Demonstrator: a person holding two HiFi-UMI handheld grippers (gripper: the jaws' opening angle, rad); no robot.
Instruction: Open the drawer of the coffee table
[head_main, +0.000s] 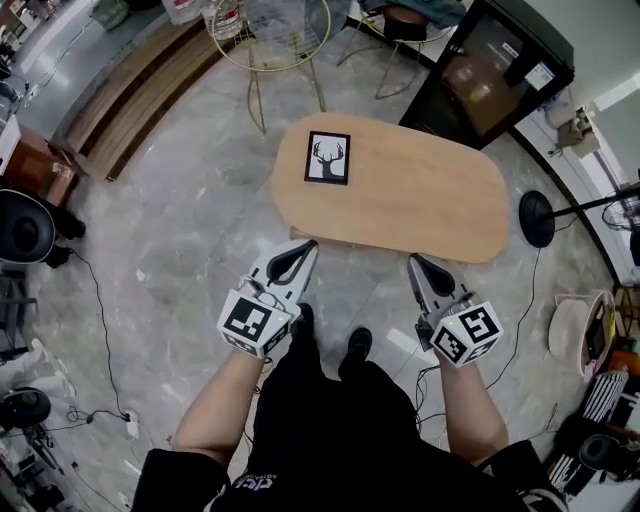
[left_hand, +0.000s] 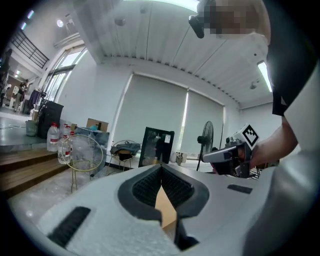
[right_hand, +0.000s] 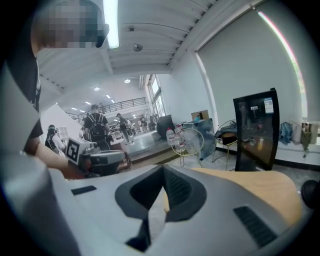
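In the head view the oval wooden coffee table (head_main: 420, 190) lies straight ahead, with a framed deer picture (head_main: 327, 158) on its left part. No drawer shows from above; the top hides the table's front. My left gripper (head_main: 308, 245) is shut and empty, its tip just short of the table's near left edge. My right gripper (head_main: 414, 260) is also shut and empty, its tip close to the near edge further right. The left gripper view has closed jaws (left_hand: 161, 167) with wood behind them. In the right gripper view the tabletop (right_hand: 260, 187) runs off beyond the closed jaws (right_hand: 163, 167).
A gold wire chair (head_main: 270, 30) and a black glass-fronted cabinet (head_main: 490, 70) stand beyond the table. A floor fan's round base (head_main: 537, 218) sits to the table's right. Wooden steps (head_main: 140, 90) run along the left. Cables trail over the marble floor (head_main: 180, 230).
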